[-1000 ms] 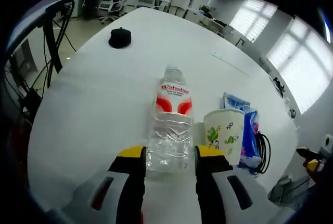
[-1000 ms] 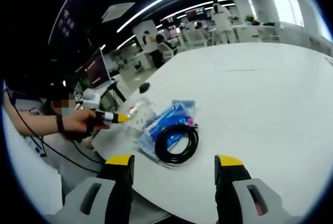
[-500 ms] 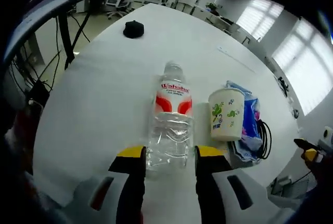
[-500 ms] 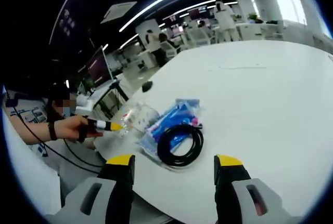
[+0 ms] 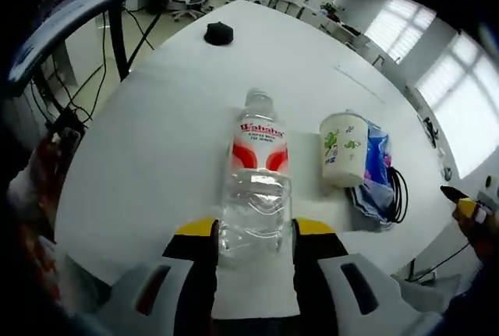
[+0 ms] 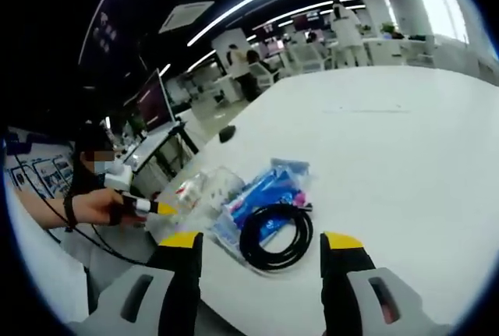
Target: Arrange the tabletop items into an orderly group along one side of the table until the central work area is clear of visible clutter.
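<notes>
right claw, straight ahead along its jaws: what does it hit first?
Most likely the coiled black cable, which lies on the white table between and just beyond the right claw's open jaws. The blue packet sits right behind it. Depth is hard to judge, so the claw may pass above the coil.

Black cable coil (image 6: pixel 276 236) lies on blue packet (image 6: pixel 262 193).

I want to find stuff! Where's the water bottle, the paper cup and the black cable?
water bottle (image 5: pixel 258 166), left gripper view, red label.
paper cup (image 5: pixel 343 150), left gripper view, printed side.
black cable (image 6: pixel 274 234), right gripper view, coil's loop.
</notes>
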Action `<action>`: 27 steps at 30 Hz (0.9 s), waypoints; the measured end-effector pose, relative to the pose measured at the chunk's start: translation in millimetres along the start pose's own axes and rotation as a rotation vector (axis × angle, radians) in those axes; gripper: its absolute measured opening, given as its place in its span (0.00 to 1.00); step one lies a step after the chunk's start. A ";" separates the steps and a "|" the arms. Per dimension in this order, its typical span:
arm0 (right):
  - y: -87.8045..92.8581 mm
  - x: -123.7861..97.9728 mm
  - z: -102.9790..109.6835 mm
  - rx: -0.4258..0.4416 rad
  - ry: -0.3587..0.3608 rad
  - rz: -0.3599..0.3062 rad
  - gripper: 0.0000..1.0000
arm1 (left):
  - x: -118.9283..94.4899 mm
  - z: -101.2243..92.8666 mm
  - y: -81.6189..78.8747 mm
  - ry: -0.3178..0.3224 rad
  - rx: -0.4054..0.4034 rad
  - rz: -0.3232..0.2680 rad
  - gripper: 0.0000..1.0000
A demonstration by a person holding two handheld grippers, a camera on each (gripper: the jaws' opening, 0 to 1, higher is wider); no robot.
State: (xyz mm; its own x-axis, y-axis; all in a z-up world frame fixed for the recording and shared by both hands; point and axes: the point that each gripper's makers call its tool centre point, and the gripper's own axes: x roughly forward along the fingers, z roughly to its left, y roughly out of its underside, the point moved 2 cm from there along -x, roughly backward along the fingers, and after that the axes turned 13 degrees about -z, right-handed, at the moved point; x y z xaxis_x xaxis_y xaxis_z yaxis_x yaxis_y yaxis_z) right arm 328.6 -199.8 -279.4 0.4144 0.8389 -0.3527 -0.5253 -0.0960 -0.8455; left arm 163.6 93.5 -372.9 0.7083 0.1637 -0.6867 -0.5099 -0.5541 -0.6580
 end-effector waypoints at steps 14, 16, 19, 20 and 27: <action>2.9 7.2 8.1 -0.008 -0.035 0.016 0.62 | -12.7 3.1 14.0 -0.017 -0.018 0.018 0.36; 4.4 5.6 8.5 -0.006 -0.034 0.021 0.61 | -14.0 2.7 14.5 -0.017 -0.015 0.021 0.36; 6.0 4.4 7.4 -0.005 -0.033 0.027 0.61 | -15.0 1.8 14.2 -0.017 -0.011 0.023 0.36; 6.2 3.5 7.1 -0.004 -0.032 0.027 0.61 | -15.4 1.4 14.1 -0.017 -0.010 0.025 0.36; 6.0 -2.7 3.9 0.002 -0.018 0.023 0.62 | -16.5 -2.0 4.4 -0.019 0.000 0.005 0.37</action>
State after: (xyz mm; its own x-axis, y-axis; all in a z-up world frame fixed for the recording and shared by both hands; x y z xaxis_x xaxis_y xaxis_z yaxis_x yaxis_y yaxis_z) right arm 321.5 -200.6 -282.0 0.3887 0.8462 -0.3645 -0.5357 -0.1143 -0.8366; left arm 150.7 86.7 -363.8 0.6963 0.1765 -0.6957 -0.5134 -0.5549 -0.6546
